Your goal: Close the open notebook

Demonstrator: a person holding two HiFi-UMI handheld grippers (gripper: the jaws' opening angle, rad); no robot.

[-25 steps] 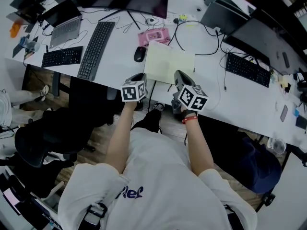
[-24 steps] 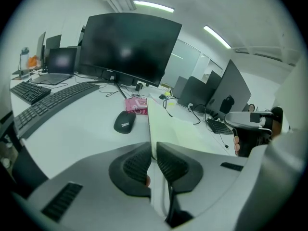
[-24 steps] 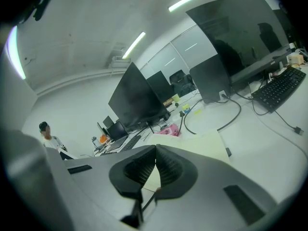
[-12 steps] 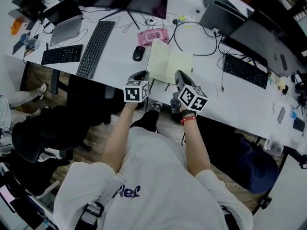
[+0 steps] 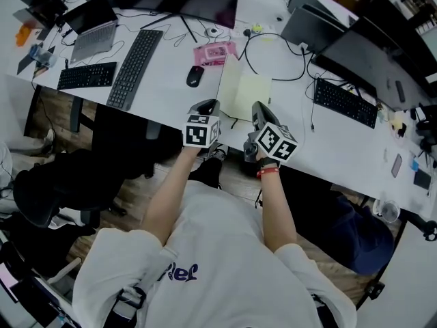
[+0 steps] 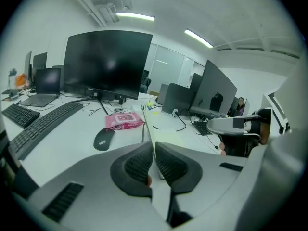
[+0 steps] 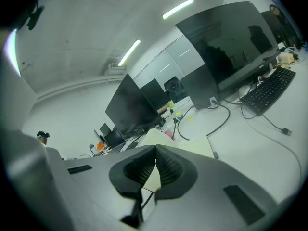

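The left gripper (image 6: 153, 154), jaws just closing, pinches the notebook's (image 5: 251, 93) raised leaf between them. So shallow a pinch could let it slip and flop open. The right gripper (image 7: 155, 163) is clenched empty, the flat half just ahead.

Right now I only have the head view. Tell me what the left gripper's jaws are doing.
Observer: In the left gripper view, the left gripper has just been closing its jaws, and they pinch the left page.
Operator: Give me that page's pose.
Observer: It stands up steeply, edge-on between the jaws. The right page lies flat on the desk.
Operator: Now report the right gripper.
Observer: In its own view, the right gripper has its jaws together at the tips. I can't tell if they pinch the notebook behind them.
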